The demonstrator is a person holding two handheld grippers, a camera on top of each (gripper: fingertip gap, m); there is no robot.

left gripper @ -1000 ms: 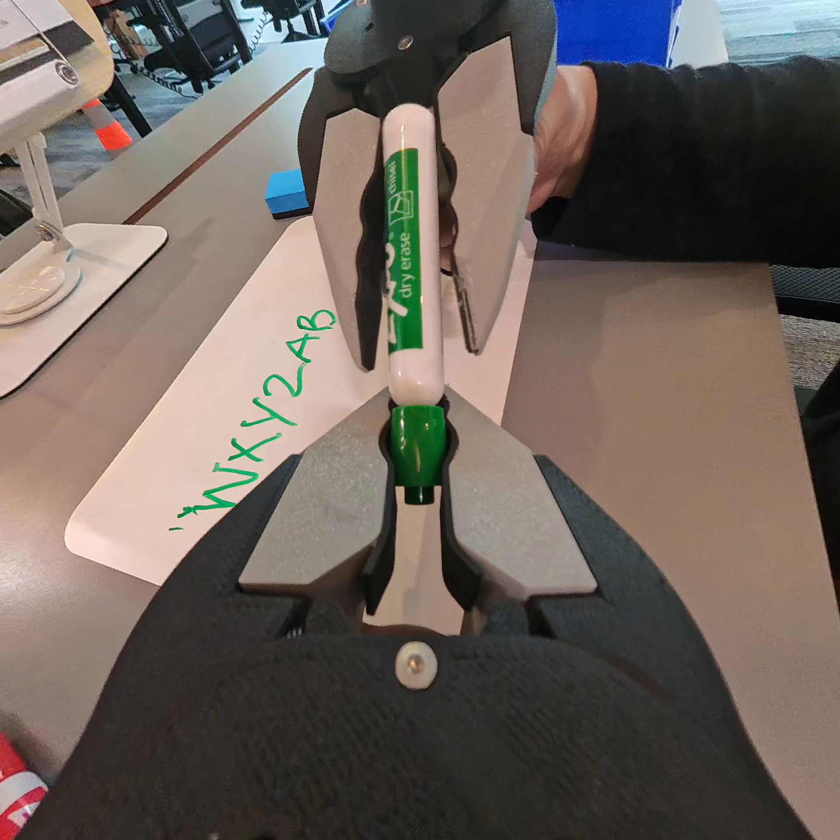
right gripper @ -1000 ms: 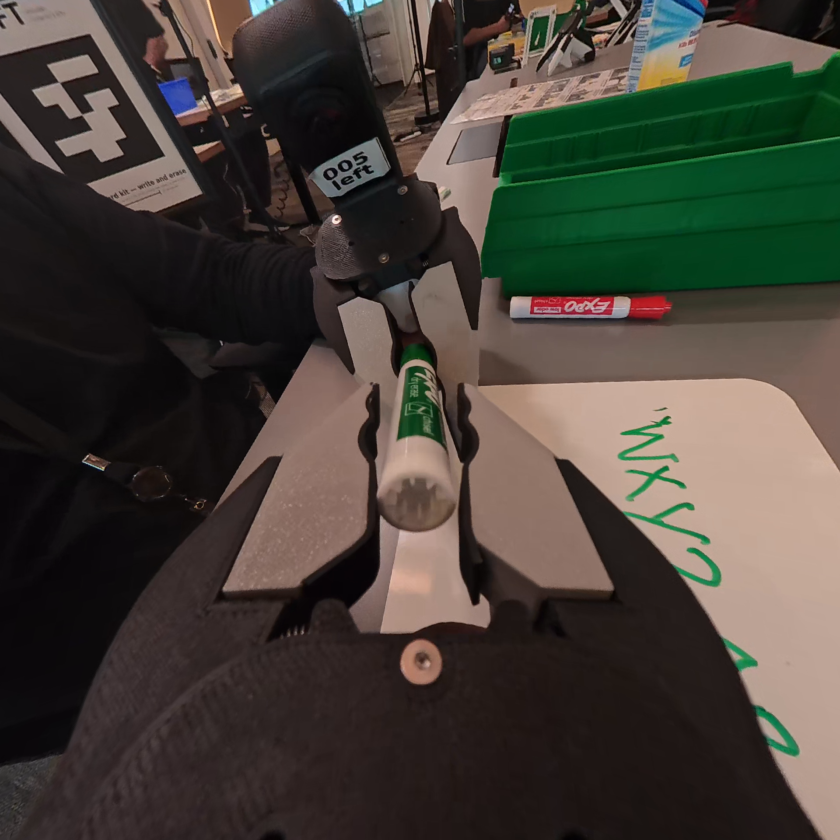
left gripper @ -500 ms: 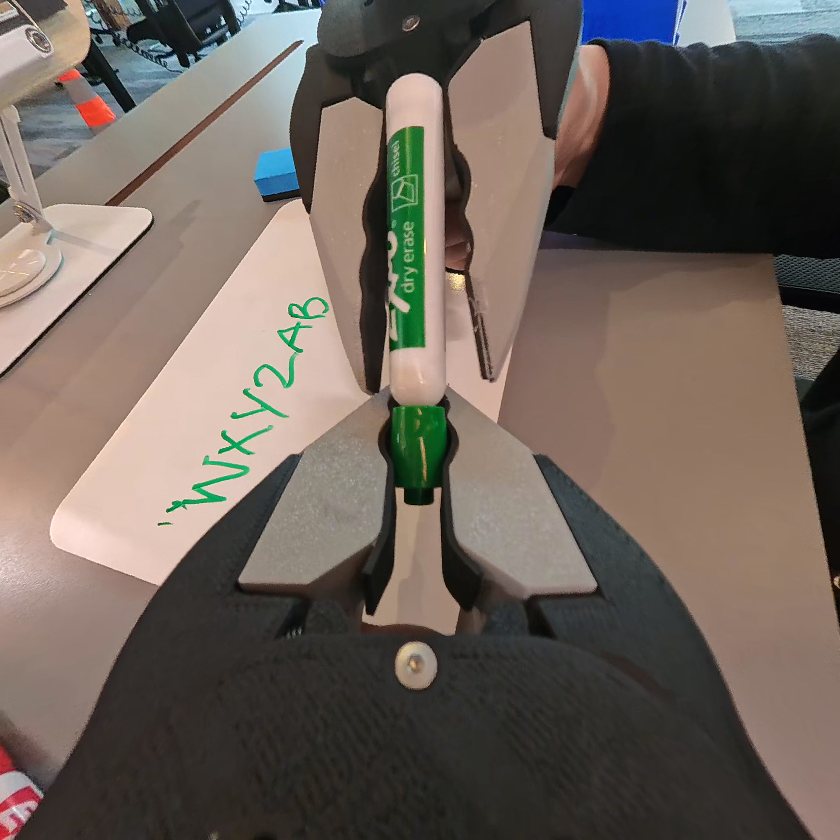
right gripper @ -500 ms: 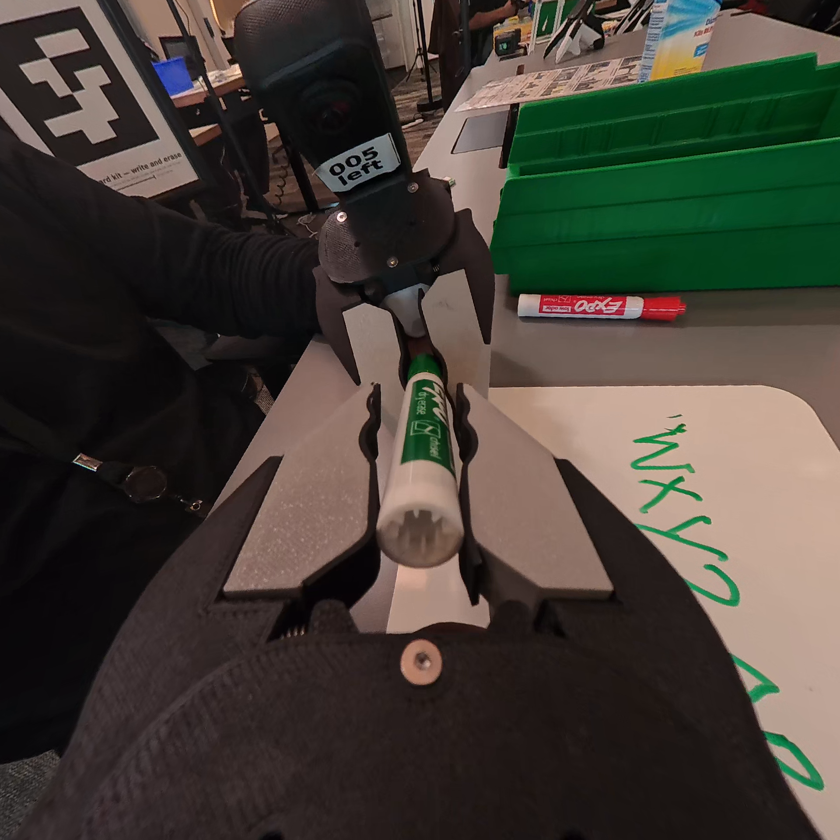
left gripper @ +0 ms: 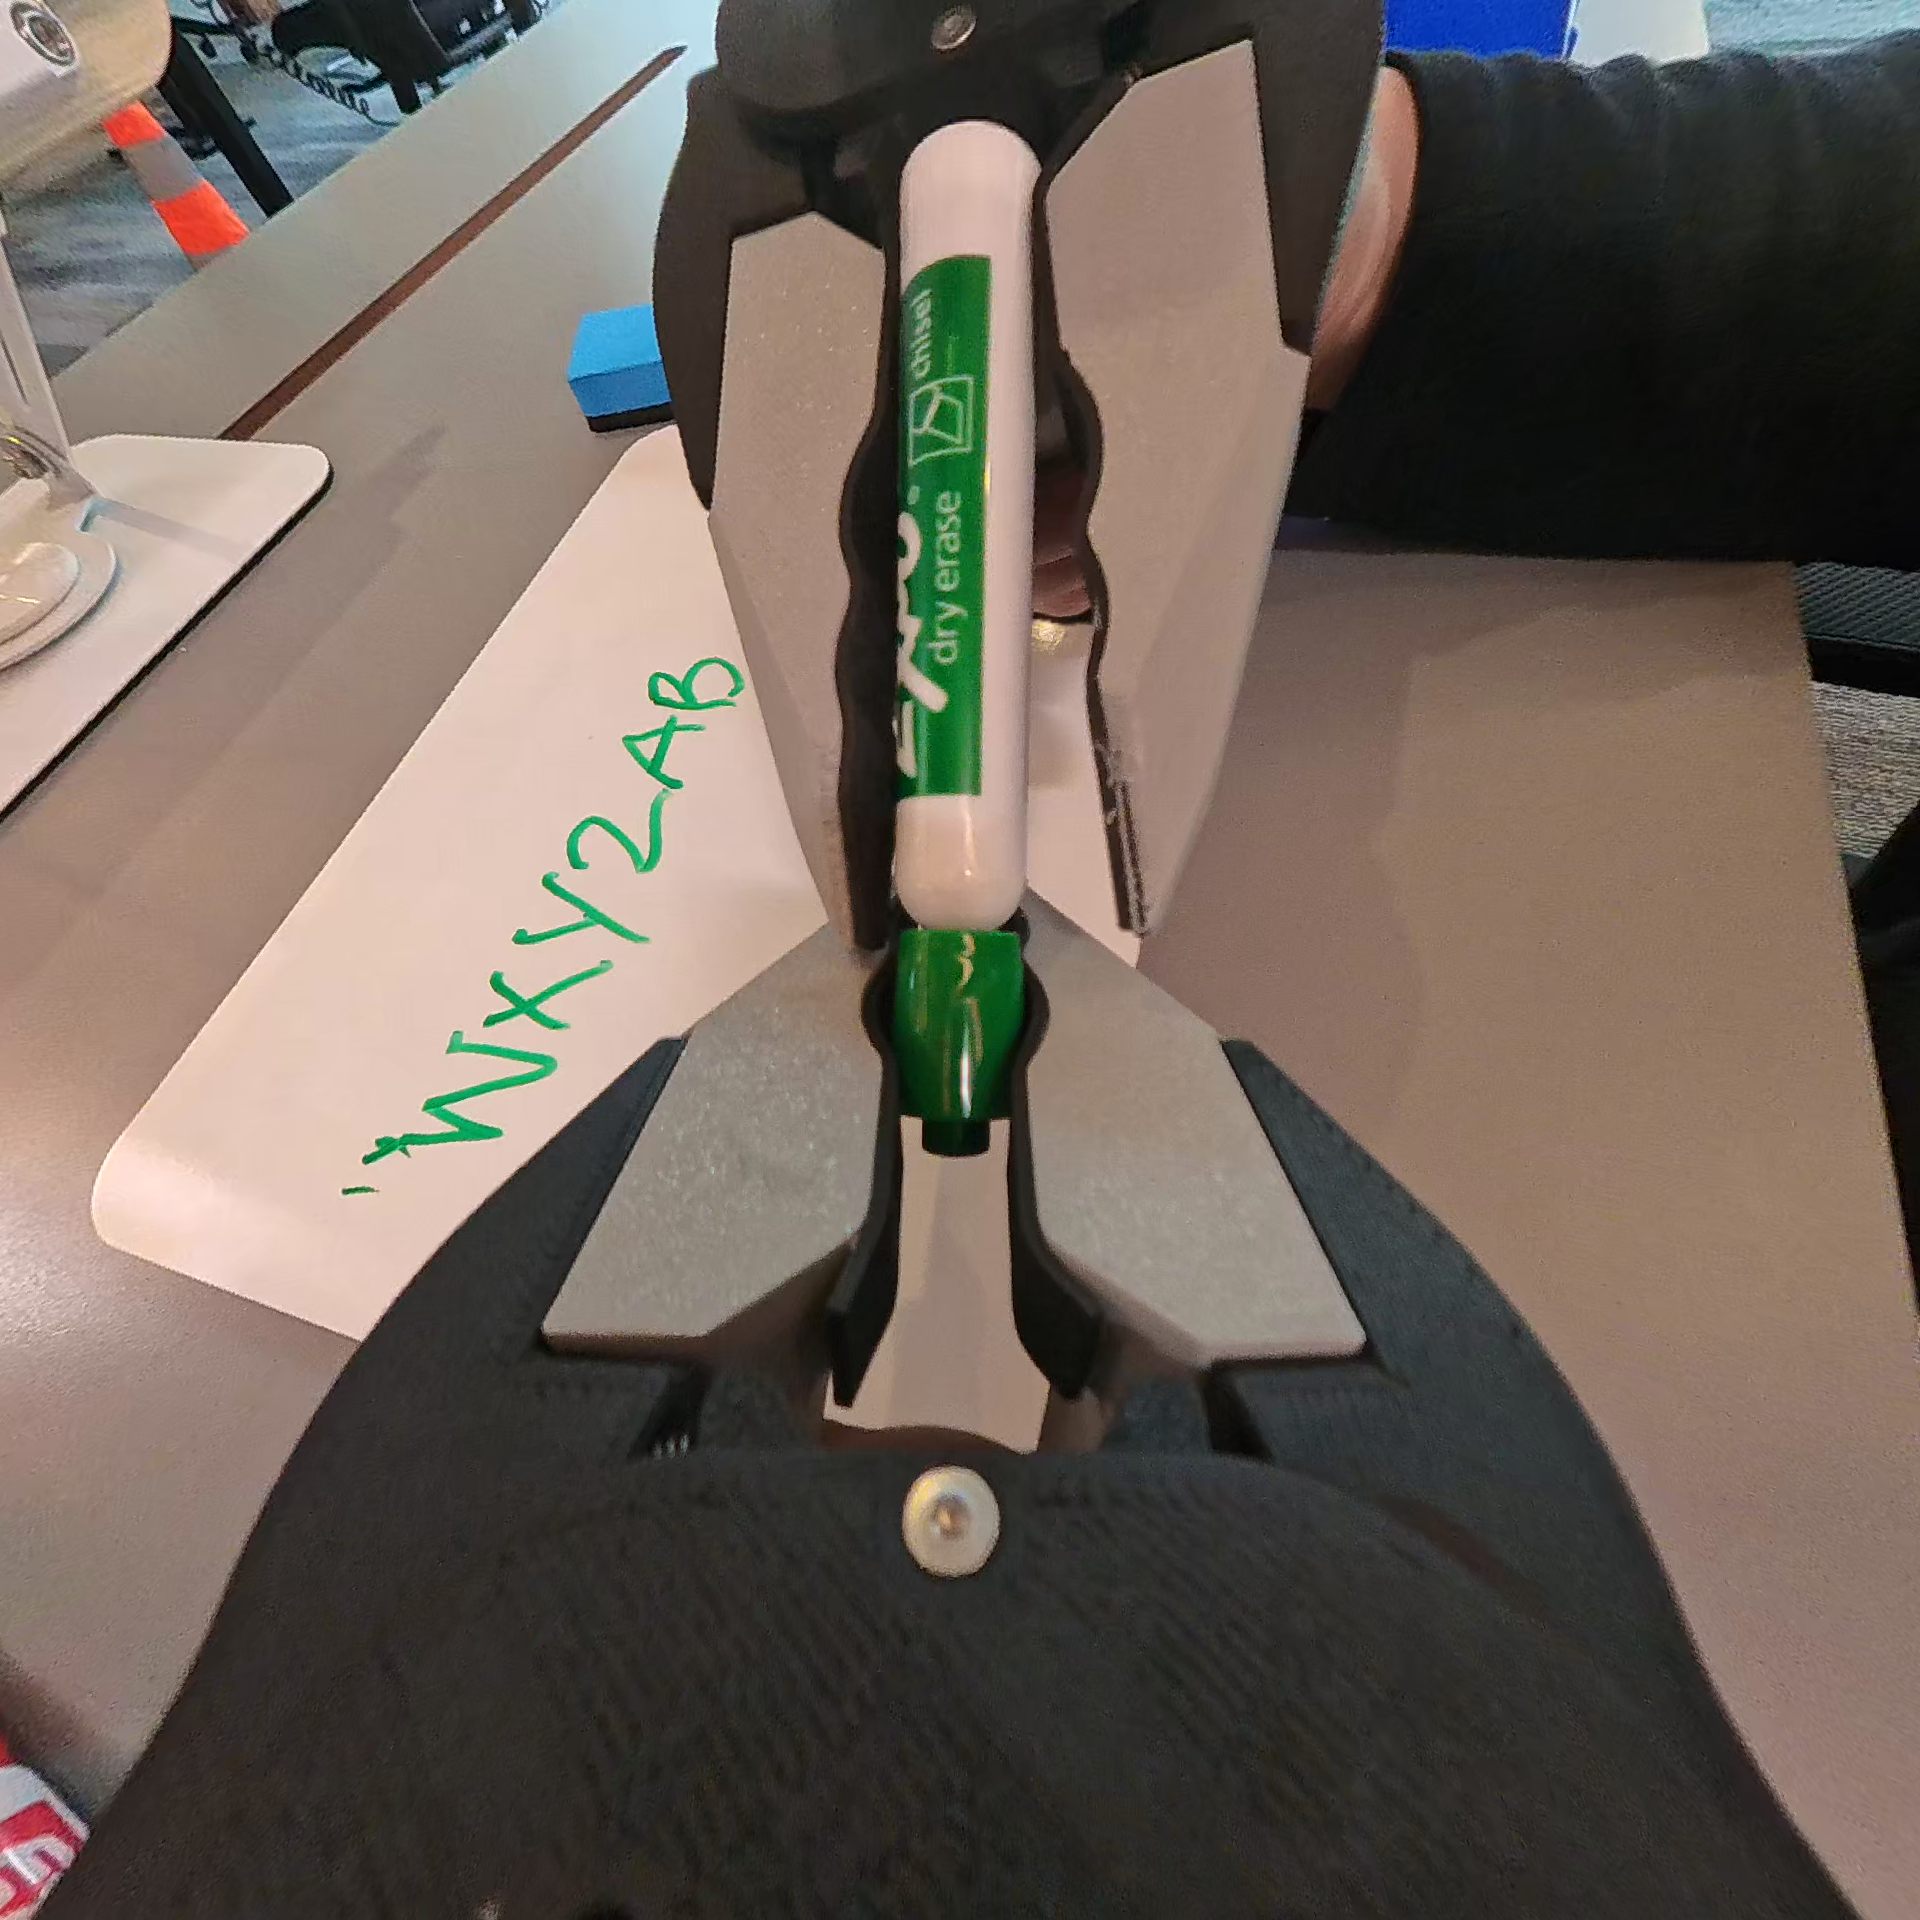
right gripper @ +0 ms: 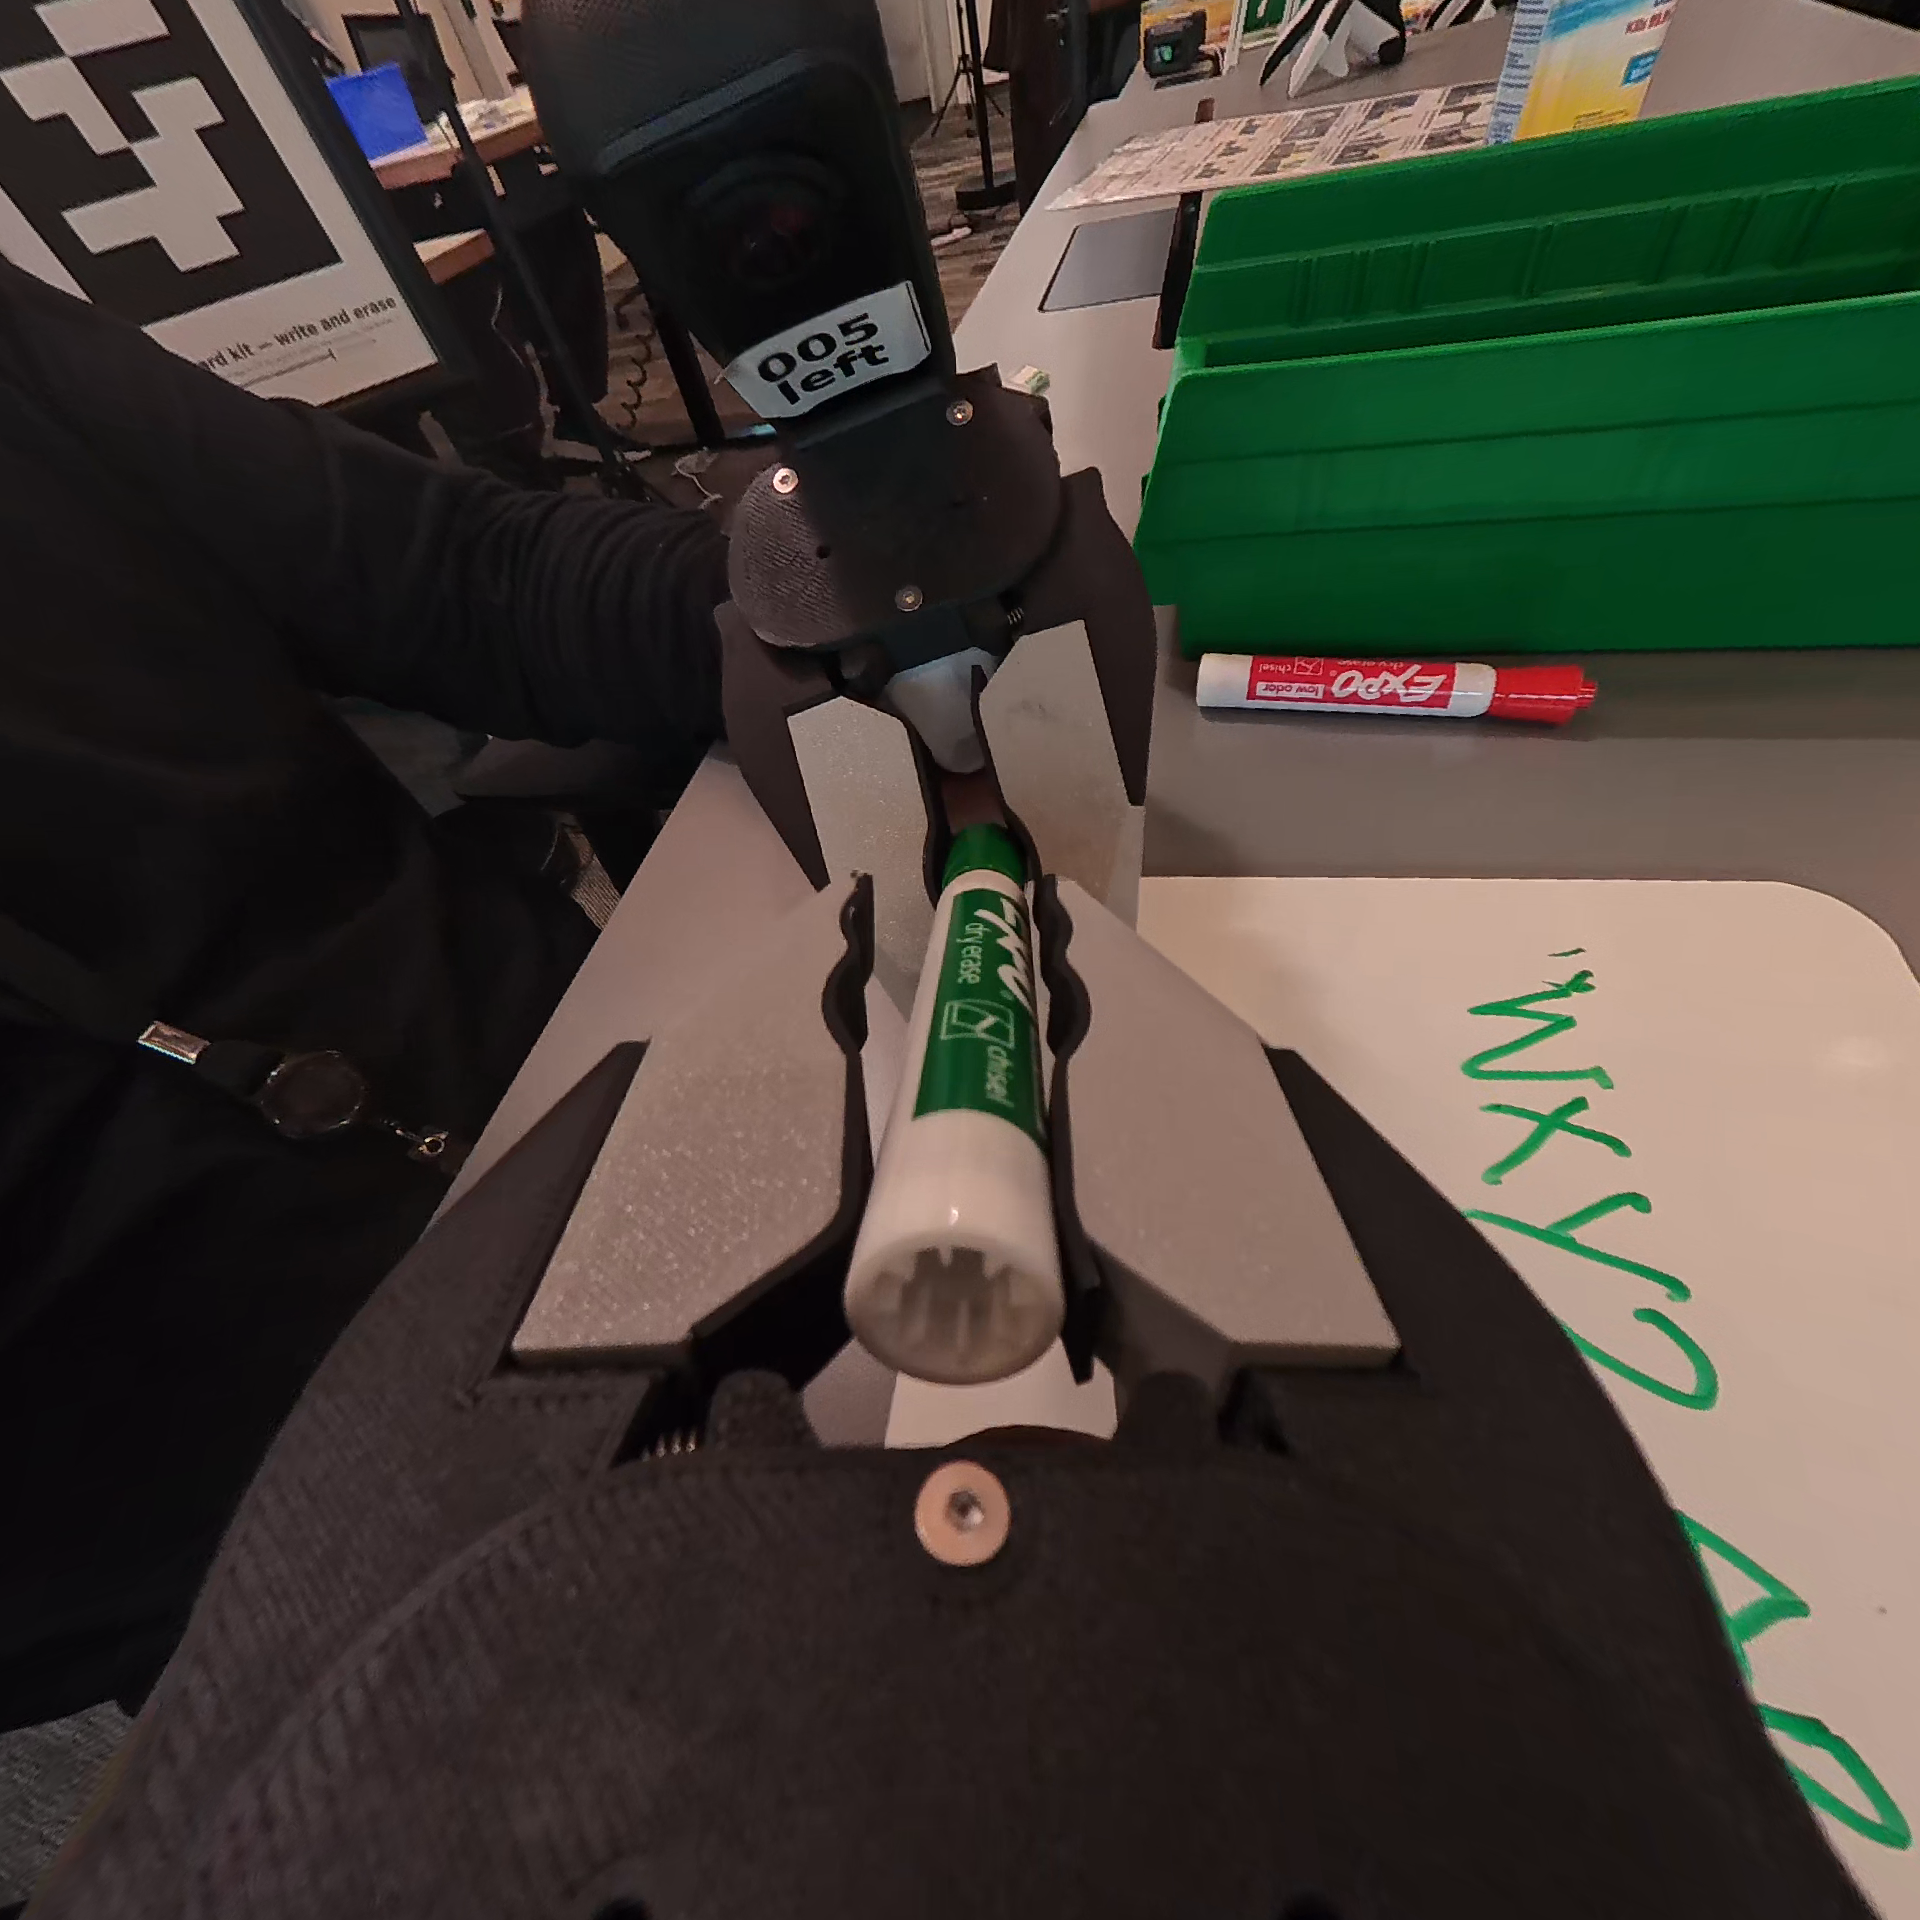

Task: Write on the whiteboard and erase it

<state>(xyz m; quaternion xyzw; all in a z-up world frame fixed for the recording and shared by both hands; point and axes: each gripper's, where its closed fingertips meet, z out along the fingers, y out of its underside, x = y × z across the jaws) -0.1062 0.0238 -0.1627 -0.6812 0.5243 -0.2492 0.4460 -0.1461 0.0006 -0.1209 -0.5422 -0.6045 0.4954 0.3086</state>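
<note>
- The left gripper (left gripper: 958, 1023) is closed on the green cap (left gripper: 958, 1029) of the marker; the cap sits clamped between its two fingertips.
- The right gripper (right gripper: 951, 987) is closed on the white barrel of the marker (right gripper: 971, 1081), which lies lengthwise between its fingers with the blunt end toward its camera.
- The two grippers face each other nose to nose, and the cap meets the barrel end with no gap that can be seen.
- All this is held in the air above the near edge of the whiteboard (left gripper: 436, 831), which lies flat on the grey table (left gripper: 1455, 935) and carries green handwriting.
- A blue eraser (left gripper: 618, 366) rests on the table just beyond the board's far end.
- A red marker (right gripper: 1392, 686) lies beside a green bin (right gripper: 1558, 468).
</note>
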